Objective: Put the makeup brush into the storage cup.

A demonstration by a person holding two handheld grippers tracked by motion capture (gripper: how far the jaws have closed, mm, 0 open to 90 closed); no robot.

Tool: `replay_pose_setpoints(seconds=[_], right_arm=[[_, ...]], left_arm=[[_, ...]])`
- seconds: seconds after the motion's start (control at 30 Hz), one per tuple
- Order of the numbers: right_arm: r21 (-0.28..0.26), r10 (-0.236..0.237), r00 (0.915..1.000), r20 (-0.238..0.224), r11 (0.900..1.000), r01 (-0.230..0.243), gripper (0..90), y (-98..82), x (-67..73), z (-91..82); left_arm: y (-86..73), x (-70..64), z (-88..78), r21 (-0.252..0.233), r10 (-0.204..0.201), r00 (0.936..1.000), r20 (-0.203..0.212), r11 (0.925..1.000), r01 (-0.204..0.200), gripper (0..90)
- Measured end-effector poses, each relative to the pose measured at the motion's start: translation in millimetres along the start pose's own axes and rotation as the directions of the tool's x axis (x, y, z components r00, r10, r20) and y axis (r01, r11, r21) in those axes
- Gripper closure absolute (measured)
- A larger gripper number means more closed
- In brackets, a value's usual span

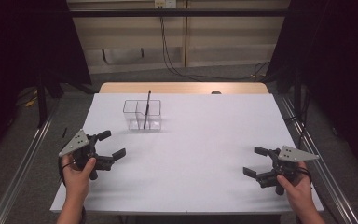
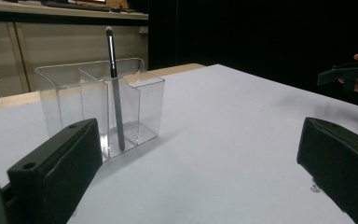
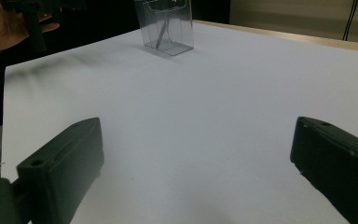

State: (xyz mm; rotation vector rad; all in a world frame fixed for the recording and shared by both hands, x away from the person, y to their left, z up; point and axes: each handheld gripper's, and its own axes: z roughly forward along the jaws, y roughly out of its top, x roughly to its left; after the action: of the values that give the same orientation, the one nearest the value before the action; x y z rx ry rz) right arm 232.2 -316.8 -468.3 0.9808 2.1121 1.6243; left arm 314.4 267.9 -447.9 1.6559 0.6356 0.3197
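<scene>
At the white table (image 1: pixel 200 154), we see both hands resting near the front corners, each holding a claw spread wide and pinching nothing: the left claw (image 1: pixel 112 144) sits at the near left, the right claw (image 1: pixel 255 161) at the near right, well apart from one another.

Toward the far left of the table stands a clear organizer (image 1: pixel 142 115) split into compartments, and in it a slim dark makeup brush (image 1: pixel 147 110). In the left gripper view the brush (image 2: pixel 114 88) leans against the inner divider of the organizer (image 2: pixel 135 107); its long axis runs nearly upright with a slight tilt, the handle end down on the floor of the compartment and the pale bristle tip pointing up, clear of the rim. The left claw is the nearer of the two to it.

We judge the chief risk to be the organizer itself (it looks light and stands free on a smooth surface): a claw closing on the brush from the side could catch the rim and push or tip the box. A grip taken low on the thin, round handle could also let the brush swivel or slip, and a pull that is off its axis might drag it against the divider.
</scene>
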Motion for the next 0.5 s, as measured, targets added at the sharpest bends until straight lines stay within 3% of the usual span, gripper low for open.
replay_pose_setpoints(seconds=[0.5], right_arm=[[0.000,0.000,1.0000,0.005,1.000,0.000,2.5,-0.7,-1.5,-1.4]], left_arm=[[-2.9,0.2,-6.5,0.005,0.010,0.9999,-0.008,0.9999,-0.010,0.0]])
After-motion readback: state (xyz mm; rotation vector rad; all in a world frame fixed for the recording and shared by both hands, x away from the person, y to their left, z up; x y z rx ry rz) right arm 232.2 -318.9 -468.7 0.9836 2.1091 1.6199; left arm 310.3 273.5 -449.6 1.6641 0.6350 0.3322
